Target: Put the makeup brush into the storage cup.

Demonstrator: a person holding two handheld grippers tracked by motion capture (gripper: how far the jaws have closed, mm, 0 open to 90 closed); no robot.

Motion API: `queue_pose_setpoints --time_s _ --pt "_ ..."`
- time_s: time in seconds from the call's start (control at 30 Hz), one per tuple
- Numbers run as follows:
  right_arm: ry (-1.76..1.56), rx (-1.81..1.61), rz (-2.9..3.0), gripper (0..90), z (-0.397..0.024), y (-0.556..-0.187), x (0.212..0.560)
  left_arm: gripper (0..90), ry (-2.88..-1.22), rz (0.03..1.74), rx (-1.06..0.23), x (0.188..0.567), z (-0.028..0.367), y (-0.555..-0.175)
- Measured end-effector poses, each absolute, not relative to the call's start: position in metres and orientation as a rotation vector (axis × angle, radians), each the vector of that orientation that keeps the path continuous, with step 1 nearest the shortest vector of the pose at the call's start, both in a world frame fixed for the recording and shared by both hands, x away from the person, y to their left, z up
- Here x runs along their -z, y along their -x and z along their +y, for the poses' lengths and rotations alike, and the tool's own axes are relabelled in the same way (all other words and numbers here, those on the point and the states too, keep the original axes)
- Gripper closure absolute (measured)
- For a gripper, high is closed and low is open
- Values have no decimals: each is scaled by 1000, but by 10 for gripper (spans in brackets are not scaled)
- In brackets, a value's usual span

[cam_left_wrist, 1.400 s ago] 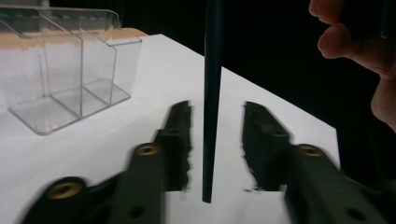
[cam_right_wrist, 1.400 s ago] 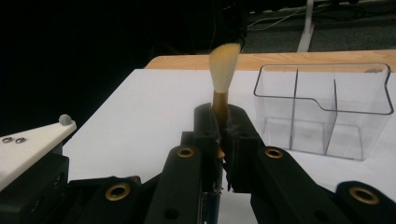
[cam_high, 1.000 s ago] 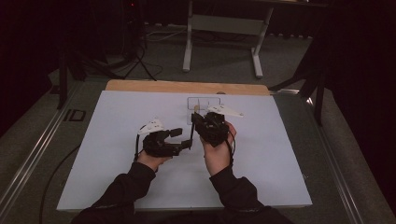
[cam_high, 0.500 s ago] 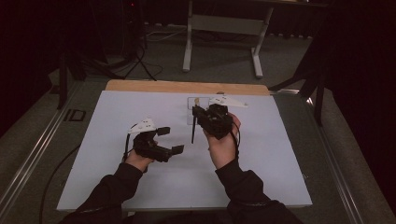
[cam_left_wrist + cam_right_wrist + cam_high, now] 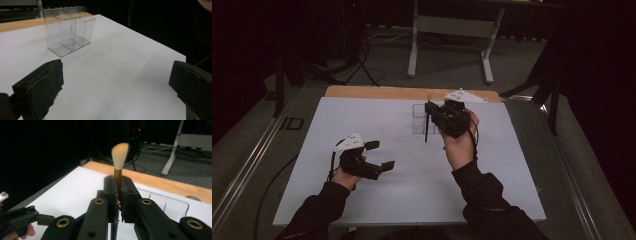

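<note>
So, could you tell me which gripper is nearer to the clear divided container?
The right. The right gripper, shut on a brush, hangs right beside the clear divided container. The left gripper, open, sits well off toward the person.

1. White sheet (image 5: 377,120) lies on the table; a wooden strip (image 5: 377,92) runs along its far edge.
2. Clear divided box (image 5: 419,119) stands on the sheet near the far edge, about mid-width.
3. Right gripper (image 5: 432,111) above the sheet, just right of the box; brush (image 5: 119,157) clamped between its jaws, bristles up, handle hanging down beside the box.
4. Left gripper (image 5: 379,155) nearer the person, left of and well apart from the box; jaws spread, nothing between them.
5. Metal stand (image 5: 451,30) on the floor beyond the table.
</note>
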State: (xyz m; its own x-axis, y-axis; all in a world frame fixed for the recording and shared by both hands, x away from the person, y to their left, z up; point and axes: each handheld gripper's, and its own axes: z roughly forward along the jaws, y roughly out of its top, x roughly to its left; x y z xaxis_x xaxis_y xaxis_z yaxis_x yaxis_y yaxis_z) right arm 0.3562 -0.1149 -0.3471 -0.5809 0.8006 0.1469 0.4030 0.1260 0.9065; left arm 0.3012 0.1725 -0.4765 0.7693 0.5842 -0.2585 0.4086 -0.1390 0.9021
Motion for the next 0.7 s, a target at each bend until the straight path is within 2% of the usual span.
queue_pose_setpoints --time_s 0.7 --pt "-1097 -1470 1973 843 -130 -382 328 0 -1672 820 -267 496 211 -276"
